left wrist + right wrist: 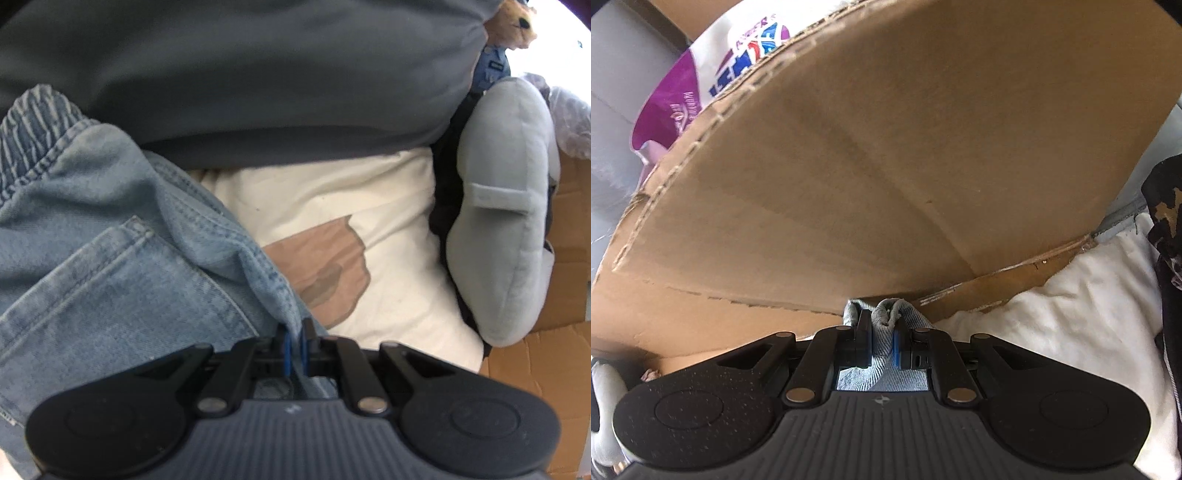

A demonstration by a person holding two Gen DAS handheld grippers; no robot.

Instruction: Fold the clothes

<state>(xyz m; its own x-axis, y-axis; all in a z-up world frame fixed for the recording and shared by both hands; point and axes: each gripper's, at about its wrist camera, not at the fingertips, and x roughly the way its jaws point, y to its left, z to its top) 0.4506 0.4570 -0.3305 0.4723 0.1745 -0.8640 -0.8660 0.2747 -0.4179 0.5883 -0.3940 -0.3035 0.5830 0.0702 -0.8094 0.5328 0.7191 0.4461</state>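
Light blue jeans (110, 229) with an elastic waistband and a back pocket fill the left half of the left wrist view, lying over a cream bed sheet (388, 236). My left gripper (294, 341) is shut on an edge of the jeans at the bottom centre. In the right wrist view my right gripper (882, 339) is shut on a bunched fold of the same denim (890, 314), which pokes up between the pads. The cloth there sits right against a cardboard box (868, 166).
A dark grey pillow or cushion (258, 74) lies across the top. A grey plush toy (506, 206) and a teddy bear (513, 22) sit at the right, by cardboard (554, 354). A purple and white package (701, 81) lies behind the box. Dark patterned fabric (1167, 221) lies right.
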